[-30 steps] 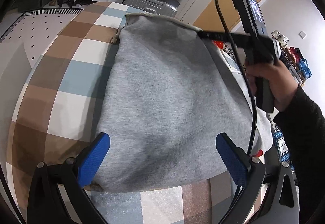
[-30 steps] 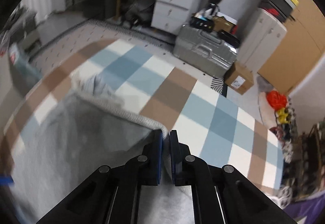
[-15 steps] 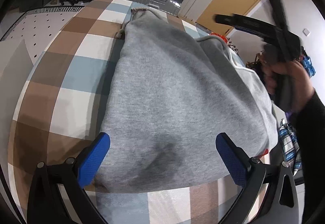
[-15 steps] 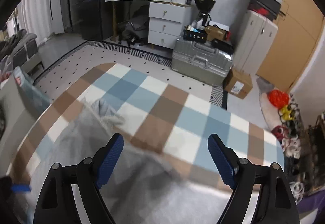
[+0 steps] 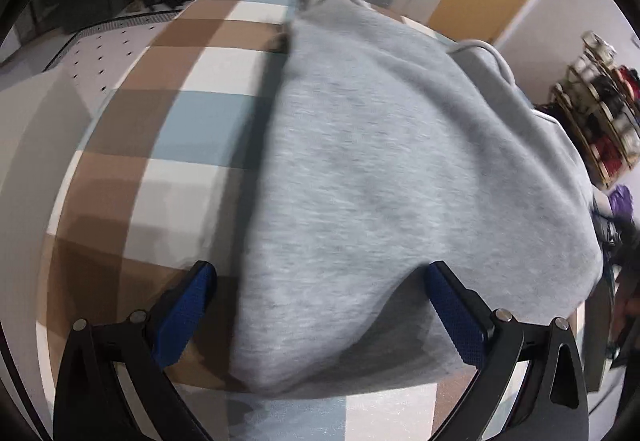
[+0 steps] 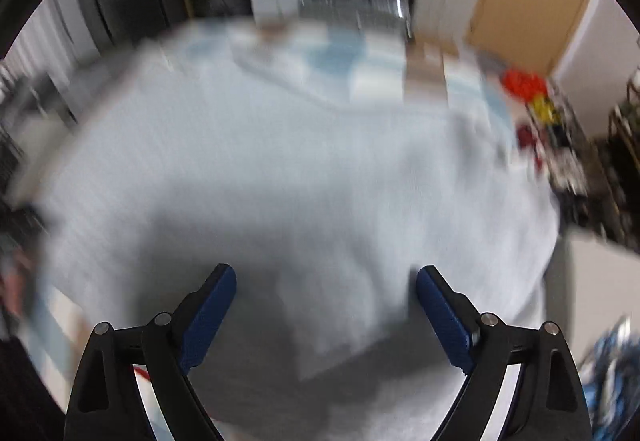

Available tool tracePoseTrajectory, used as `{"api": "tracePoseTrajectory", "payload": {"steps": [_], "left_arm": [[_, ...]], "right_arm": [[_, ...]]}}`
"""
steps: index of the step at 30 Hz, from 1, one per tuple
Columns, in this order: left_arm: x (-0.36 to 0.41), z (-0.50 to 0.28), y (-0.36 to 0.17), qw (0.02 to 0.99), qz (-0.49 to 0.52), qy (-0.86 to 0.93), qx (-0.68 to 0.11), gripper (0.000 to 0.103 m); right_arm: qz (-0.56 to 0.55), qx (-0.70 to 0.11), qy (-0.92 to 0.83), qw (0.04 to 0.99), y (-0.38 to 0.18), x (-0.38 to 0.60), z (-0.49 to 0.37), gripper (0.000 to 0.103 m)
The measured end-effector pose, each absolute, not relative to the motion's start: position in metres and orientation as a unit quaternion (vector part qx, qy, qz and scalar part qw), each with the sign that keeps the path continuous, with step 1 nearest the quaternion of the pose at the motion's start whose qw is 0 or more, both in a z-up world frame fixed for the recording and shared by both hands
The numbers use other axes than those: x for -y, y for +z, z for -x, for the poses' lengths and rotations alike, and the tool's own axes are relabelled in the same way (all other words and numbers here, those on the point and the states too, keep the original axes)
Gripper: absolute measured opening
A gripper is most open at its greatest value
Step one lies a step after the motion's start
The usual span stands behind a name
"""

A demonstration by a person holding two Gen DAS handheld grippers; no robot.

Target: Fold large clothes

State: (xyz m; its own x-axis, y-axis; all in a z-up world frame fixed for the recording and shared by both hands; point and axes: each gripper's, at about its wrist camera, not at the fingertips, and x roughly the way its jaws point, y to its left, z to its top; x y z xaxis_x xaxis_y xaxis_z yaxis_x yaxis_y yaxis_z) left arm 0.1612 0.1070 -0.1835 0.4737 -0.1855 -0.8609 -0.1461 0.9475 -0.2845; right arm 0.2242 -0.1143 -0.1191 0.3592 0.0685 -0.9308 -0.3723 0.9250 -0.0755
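Right gripper (image 6: 326,315) has let go, opening wider over grey sweatshirt (image 5: 400,169), left gripper (image 5: 320,315) wide, empty

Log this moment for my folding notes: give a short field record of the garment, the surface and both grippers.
garment: grey fleece sweatshirt, lying folded over, cord at its far edge
surface: brown, blue and white checked cover
left gripper: jaws wide, blue pads either side of the sweatshirt's near edge, not pressing it
right gripper: jaws opening, over the sweatshirt, nothing gripped; view blurred
fold status: not finished
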Motion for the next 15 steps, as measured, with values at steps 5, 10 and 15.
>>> {"api": "tracePoseTrajectory", "payload": {"steps": [5, 10, 15], "left_arm": [[-0.134, -0.147, -0.178, 0.84, 0.195, 0.03, -0.506, 0.102], [-0.159, -0.118, -0.168, 0.827, 0.263, 0.019, -0.496, 0.102], [-0.149, -0.095, -0.173, 0.794, 0.347, -0.051, -0.497, 0.101]], "right_arm": [[0.139, -0.545, 0.103, 0.821, -0.123, 0.112, -0.217, 0.093], [-0.029, -0.509, 0.097, 0.855, -0.095, 0.149, -0.182, 0.093], [-0.21, -0.426, 0.159, 0.865, -0.078, 0.185, -0.111, 0.102]]}}
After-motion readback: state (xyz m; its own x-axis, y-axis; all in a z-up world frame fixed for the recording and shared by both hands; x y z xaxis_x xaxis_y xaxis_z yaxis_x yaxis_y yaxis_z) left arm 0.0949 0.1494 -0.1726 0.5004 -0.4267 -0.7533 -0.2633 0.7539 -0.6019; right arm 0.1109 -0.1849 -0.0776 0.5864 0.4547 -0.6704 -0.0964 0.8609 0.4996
